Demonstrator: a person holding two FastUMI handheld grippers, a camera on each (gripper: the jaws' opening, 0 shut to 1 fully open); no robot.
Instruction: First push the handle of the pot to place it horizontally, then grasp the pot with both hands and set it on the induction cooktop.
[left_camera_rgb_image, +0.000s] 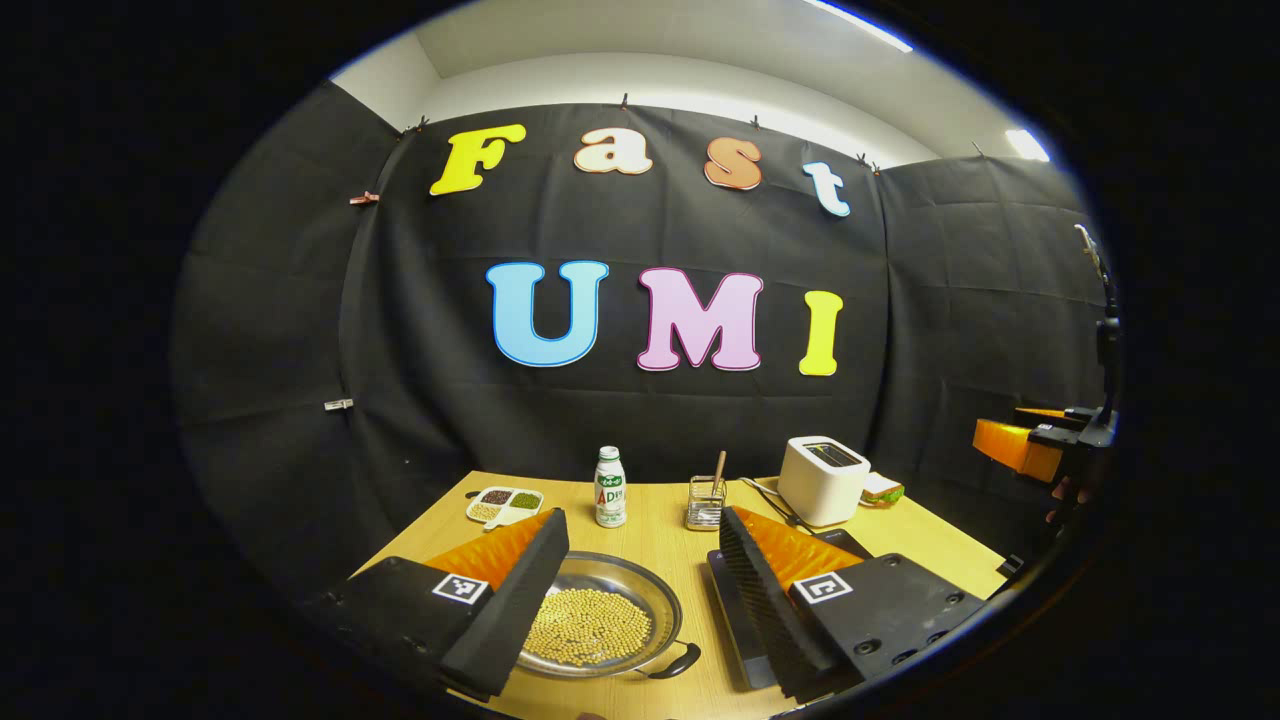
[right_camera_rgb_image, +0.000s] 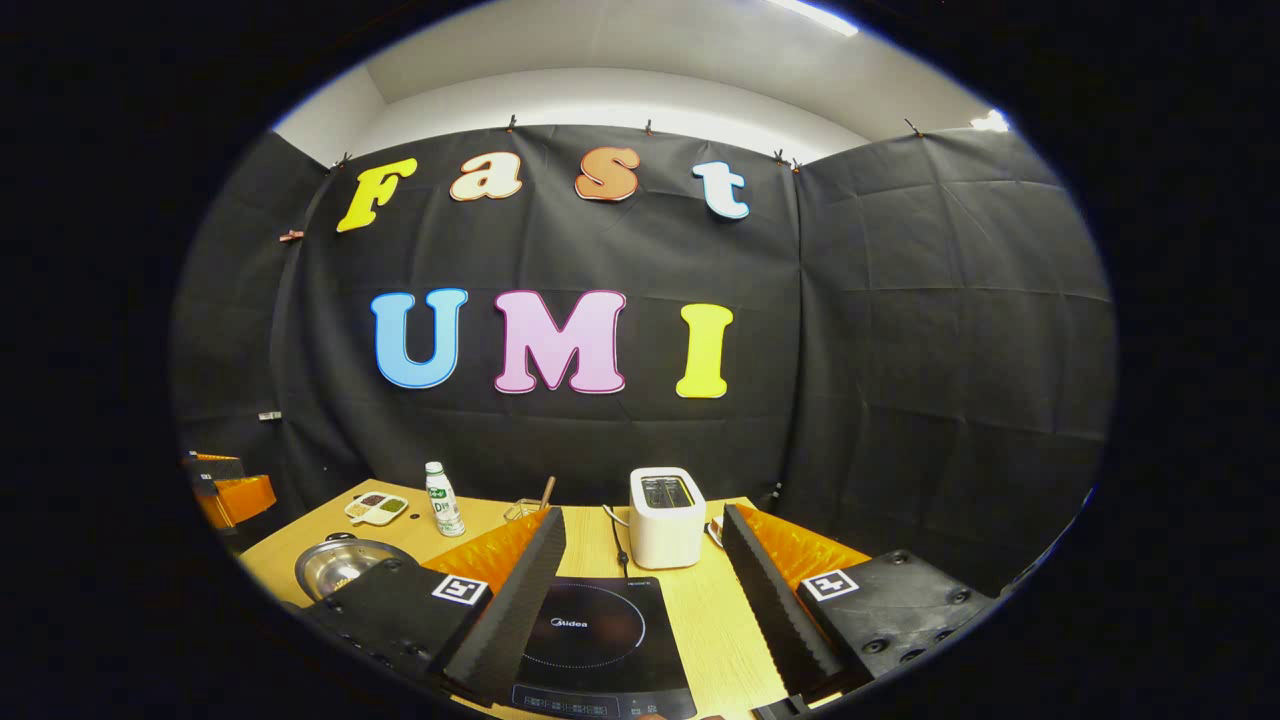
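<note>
Left tool (left_camera_rgb_image: 640, 575) hangs with its fingers apart above the pot (left_camera_rgb_image: 600, 615) of beans on the bench (left_camera_rgb_image: 660, 530). Right tool (right_camera_rgb_image: 640, 590), fingers also apart, hovers over the induction cooktop (right_camera_rgb_image: 600, 640).

On the table (right_camera_rgb_image: 730, 640) stands one of each kind — one pot (left_camera_rgb_image: 600, 612), one induction cooktop (right_camera_rgb_image: 600, 640), one toaster (right_camera_rgb_image: 665, 517), one bottle (left_camera_rgb_image: 610, 487), one divided dish (left_camera_rgb_image: 504, 503), one wire holder (left_camera_rgb_image: 706, 503) — and two grippers, left (left_camera_rgb_image: 640, 590) and right (right_camera_rgb_image: 640, 600).
</note>
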